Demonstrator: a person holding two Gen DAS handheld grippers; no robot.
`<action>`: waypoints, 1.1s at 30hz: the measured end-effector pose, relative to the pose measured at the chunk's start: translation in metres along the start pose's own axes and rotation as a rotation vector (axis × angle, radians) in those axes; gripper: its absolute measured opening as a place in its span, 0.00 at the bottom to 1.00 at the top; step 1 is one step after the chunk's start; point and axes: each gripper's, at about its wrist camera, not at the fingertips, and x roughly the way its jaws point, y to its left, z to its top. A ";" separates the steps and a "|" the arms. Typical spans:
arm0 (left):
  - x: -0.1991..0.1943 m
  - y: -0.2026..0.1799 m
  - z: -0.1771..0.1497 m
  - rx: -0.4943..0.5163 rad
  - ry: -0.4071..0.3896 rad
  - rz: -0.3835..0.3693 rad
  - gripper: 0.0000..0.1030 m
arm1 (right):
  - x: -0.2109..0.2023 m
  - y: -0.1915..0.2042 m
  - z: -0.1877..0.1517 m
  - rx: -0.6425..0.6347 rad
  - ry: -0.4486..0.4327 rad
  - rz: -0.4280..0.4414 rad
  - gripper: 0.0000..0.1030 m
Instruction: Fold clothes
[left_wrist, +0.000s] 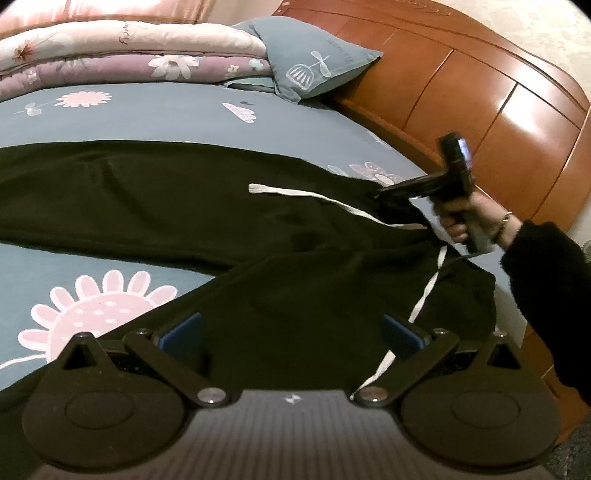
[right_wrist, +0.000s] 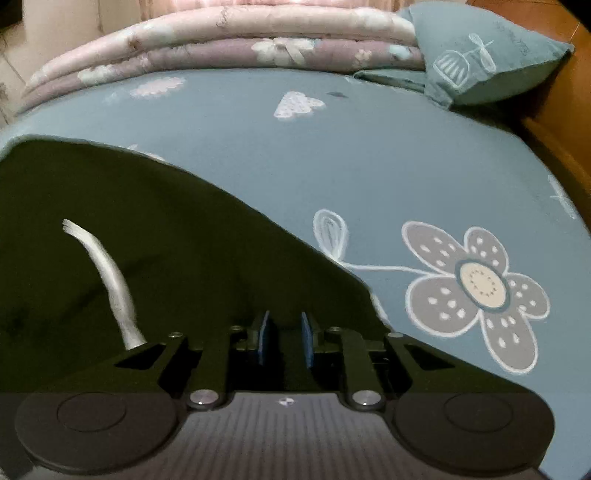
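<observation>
Black trousers (left_wrist: 184, 199) with a white drawstring (left_wrist: 325, 201) lie spread on the blue flowered bedsheet (left_wrist: 166, 114). My left gripper (left_wrist: 291, 336) is open, its blue pads wide apart above the nearer trouser leg, holding nothing. My right gripper (left_wrist: 384, 194), seen in the left wrist view, pinches the waistband at the far corner. In the right wrist view my right gripper (right_wrist: 286, 338) has its blue pads close together with black trousers cloth (right_wrist: 147, 229) between them; the drawstring (right_wrist: 110, 280) lies to the left.
A stack of folded floral quilts (left_wrist: 129, 51) and a blue pillow (left_wrist: 314, 59) lie at the far side of the bed. A wooden headboard (left_wrist: 480, 92) runs along the right. The bedsheet (right_wrist: 406, 166) lies bare right of the trousers.
</observation>
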 end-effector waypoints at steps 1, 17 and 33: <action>0.000 -0.001 0.000 0.001 -0.001 -0.001 0.99 | 0.004 0.000 0.000 -0.006 -0.002 -0.031 0.21; -0.005 -0.005 -0.004 0.006 0.030 0.005 0.99 | 0.002 0.038 0.021 0.025 0.070 0.036 0.28; -0.009 -0.003 -0.033 -0.048 0.165 0.043 0.99 | -0.089 0.088 0.008 0.186 -0.118 0.090 0.52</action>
